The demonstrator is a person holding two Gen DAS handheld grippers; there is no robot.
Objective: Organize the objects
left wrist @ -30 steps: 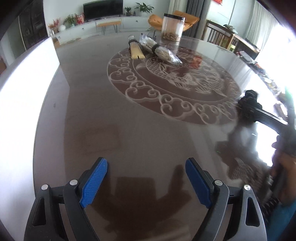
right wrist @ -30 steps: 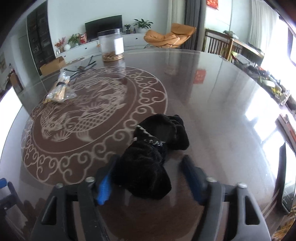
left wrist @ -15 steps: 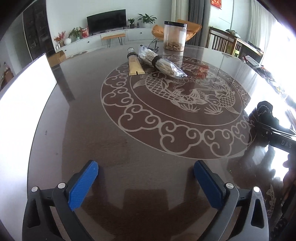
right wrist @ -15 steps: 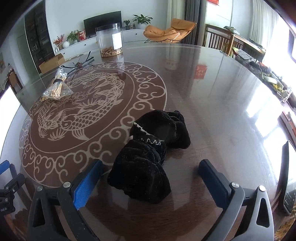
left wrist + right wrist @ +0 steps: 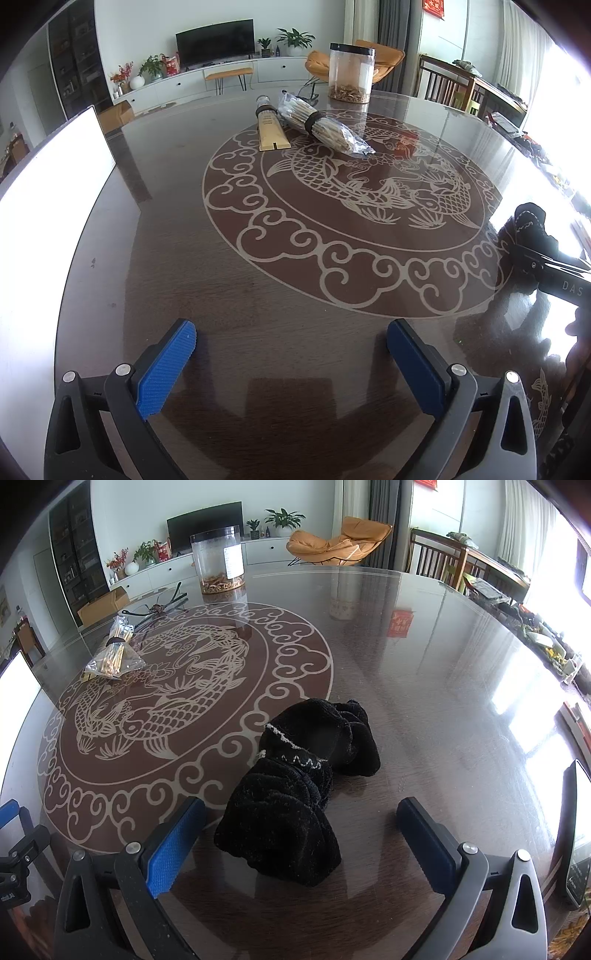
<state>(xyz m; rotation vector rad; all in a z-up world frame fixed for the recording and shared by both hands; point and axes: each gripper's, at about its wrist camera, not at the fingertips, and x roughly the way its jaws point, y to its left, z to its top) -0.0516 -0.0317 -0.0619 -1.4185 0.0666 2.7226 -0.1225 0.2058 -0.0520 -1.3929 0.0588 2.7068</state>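
A black fuzzy cloth [image 5: 295, 797] with white stitching lies bunched on the dark glass table [image 5: 443, 686]. My right gripper [image 5: 301, 808] is open around its near end, and the blue pads [image 5: 173, 845] stand apart from it. My left gripper [image 5: 291, 332] is open over bare table, nothing between its fingers. The left wrist view shows the cloth [image 5: 530, 225] at the right edge, behind the right gripper's black frame. Far across the table lie a bag of sticks [image 5: 325, 125], a tan tube [image 5: 271, 131] and a clear jar [image 5: 351, 74].
The table carries a round fish pattern [image 5: 332, 206]. A bright white panel [image 5: 55, 177] stands at its left edge. Black cords [image 5: 159, 607] lie near the jar [image 5: 218, 563]. A dark screen device [image 5: 576, 830] sits at the right edge. Chairs and a cabinet stand beyond.
Both grippers opened wide. The right pads, which were pressed on the black cloth, came off it, and the cloth stayed on the table. The left view tilted up a little.
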